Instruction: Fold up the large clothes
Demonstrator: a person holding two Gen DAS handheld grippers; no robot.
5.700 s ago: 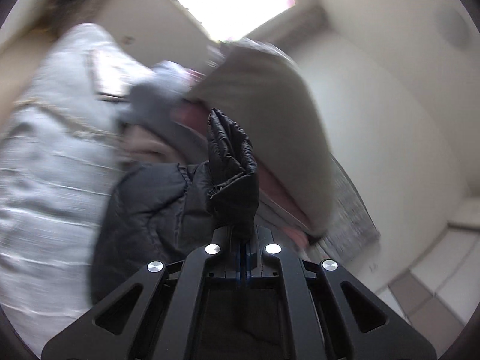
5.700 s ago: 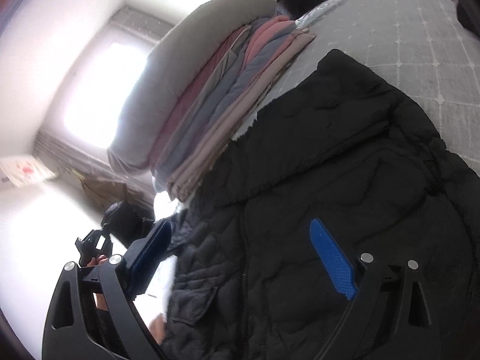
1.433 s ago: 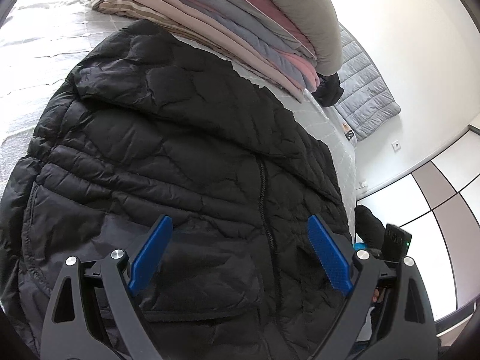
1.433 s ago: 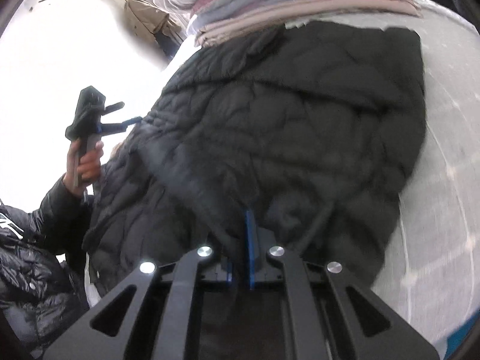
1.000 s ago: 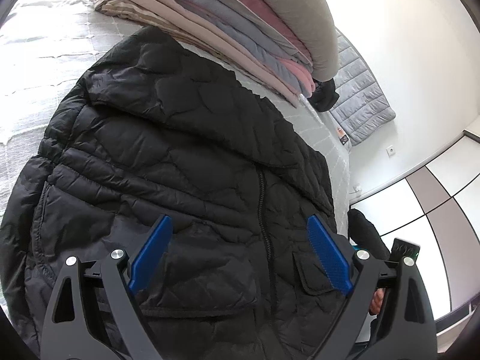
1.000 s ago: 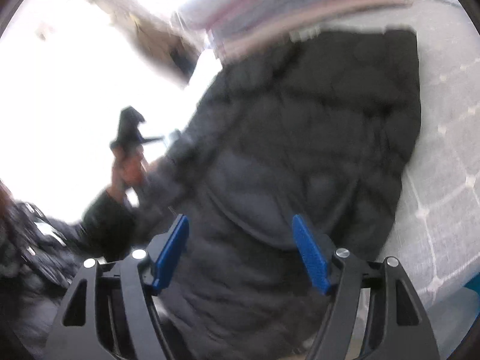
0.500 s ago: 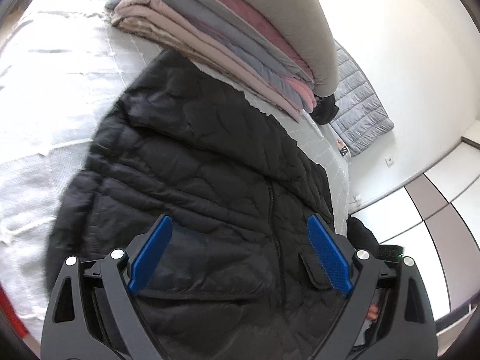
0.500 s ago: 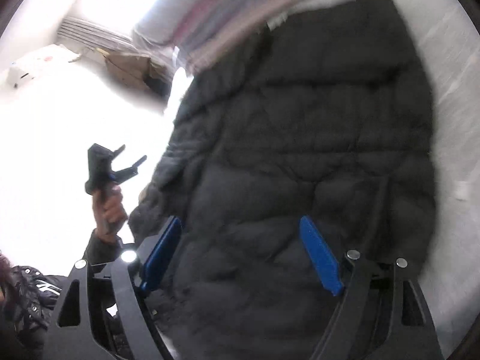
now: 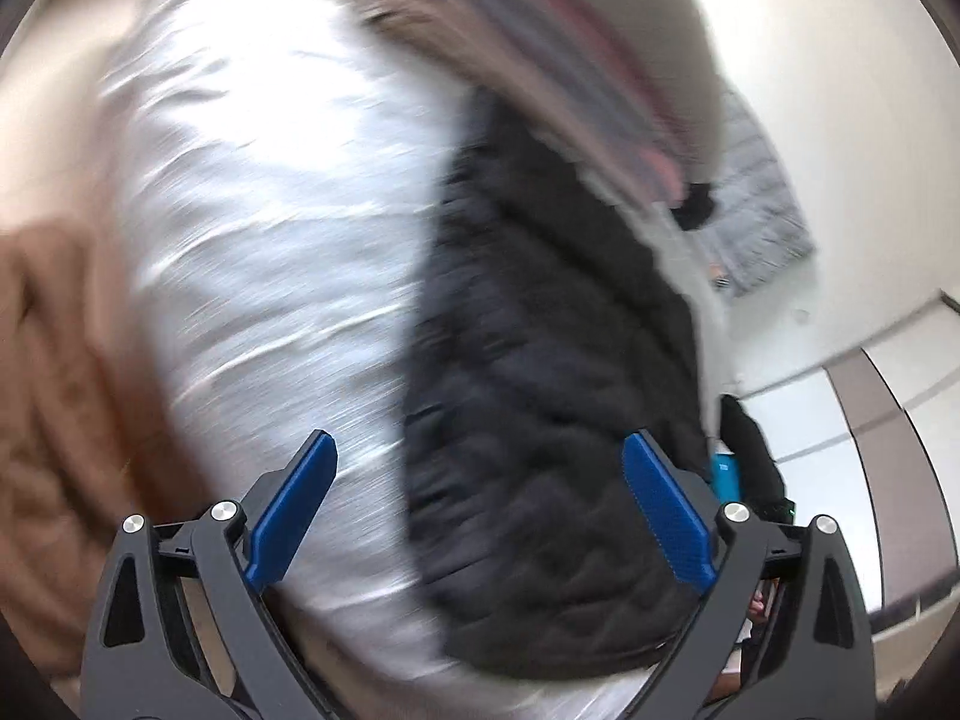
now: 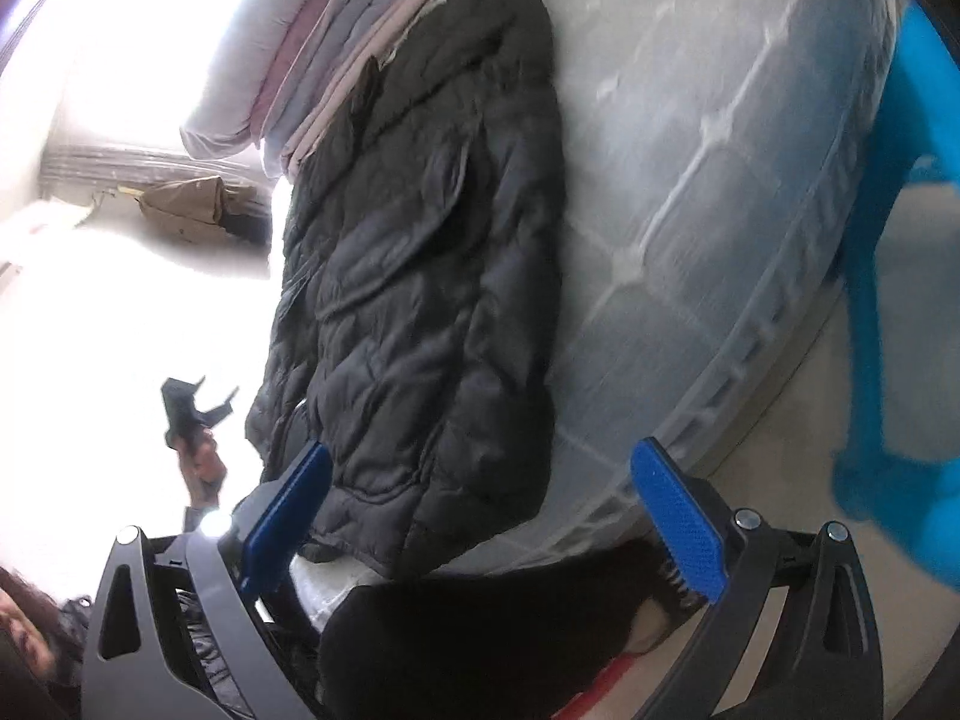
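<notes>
Black jacket (image 10: 420, 252) on bed; both grippers' jaws just widened, empty.

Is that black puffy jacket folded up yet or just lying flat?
Partly folded: the black jacket lies as a long narrow strip on the bed, not yet bundled.

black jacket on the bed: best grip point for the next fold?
Probably the hem corner of the jacket nearest the bed edge, approached from the foot of the bed: the hem lies flat there, so open jaws can slide under and pinch it.
</notes>
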